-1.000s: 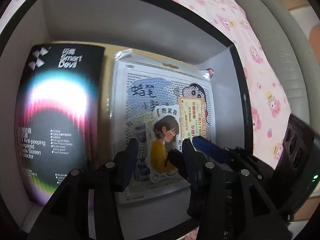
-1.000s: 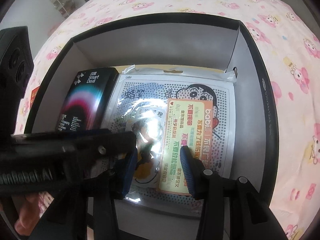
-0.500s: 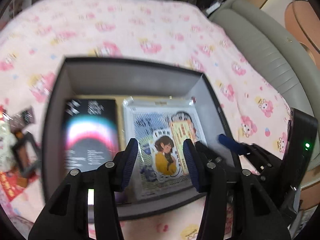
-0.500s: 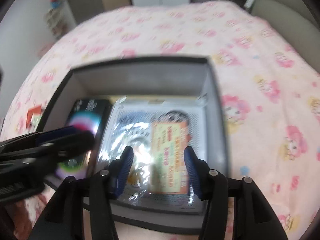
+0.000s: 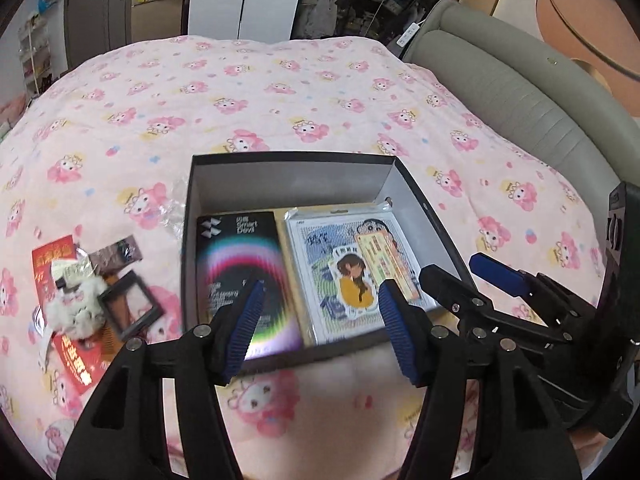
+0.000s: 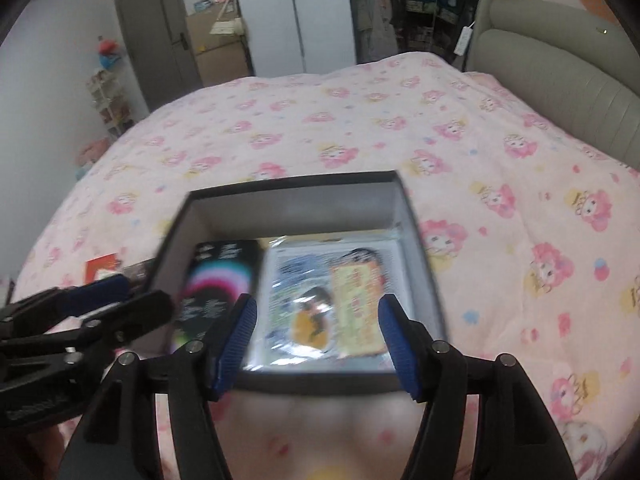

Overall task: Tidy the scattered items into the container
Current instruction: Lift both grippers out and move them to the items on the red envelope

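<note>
I look down on a bed (image 5: 280,92) covered by a pink quilt printed with cartoon rabbits, its grey padded headboard (image 5: 520,96) to the right. On the quilt sits the container, an open black box (image 5: 288,176) with grey inner walls. Inside it, at the left, lies a black screen-protector pack (image 5: 244,264) reading "Smart Devil" above a rainbow arc. Beside it lies a clear bagged pixel-art sheet (image 5: 316,248) with a girl sticker (image 5: 354,284) and an orange card (image 5: 384,260) with Chinese writing on top. Left of the box, still scattered on the quilt, are red packets (image 5: 52,268), a small dark frame (image 5: 130,310) and white fluff (image 5: 76,312). My left claw (image 5: 320,316) is opening with nothing between its blue pads. My right claw (image 6: 316,328) is also opening, empty, hovering over the box's near edge.
</note>
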`<move>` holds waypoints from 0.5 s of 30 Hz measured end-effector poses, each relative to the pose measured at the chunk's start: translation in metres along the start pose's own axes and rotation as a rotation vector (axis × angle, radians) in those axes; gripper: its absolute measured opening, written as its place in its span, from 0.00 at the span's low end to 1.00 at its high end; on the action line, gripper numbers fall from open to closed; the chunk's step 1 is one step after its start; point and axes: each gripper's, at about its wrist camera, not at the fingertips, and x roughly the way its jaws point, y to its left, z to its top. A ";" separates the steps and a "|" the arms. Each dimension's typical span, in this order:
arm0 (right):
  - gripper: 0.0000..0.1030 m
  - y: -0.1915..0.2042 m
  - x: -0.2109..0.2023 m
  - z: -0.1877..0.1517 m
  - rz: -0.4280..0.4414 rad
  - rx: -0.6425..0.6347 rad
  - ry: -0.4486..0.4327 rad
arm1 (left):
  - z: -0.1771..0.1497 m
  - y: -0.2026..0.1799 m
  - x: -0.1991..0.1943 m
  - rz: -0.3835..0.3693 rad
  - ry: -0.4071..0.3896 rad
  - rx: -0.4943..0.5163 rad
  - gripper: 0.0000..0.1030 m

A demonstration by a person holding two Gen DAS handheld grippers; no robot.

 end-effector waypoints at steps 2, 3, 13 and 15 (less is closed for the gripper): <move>0.59 0.008 -0.006 -0.005 -0.002 -0.002 -0.013 | -0.006 0.005 -0.008 -0.002 -0.007 0.003 0.60; 0.59 0.012 -0.009 -0.008 -0.003 -0.008 -0.019 | -0.008 0.008 -0.010 0.000 -0.009 0.010 0.60; 0.59 0.053 -0.017 -0.030 -0.010 -0.045 -0.012 | -0.033 0.031 -0.033 0.013 -0.001 0.000 0.60; 0.59 0.062 -0.019 -0.033 -0.009 -0.063 -0.011 | -0.039 0.040 -0.038 0.017 0.004 -0.013 0.60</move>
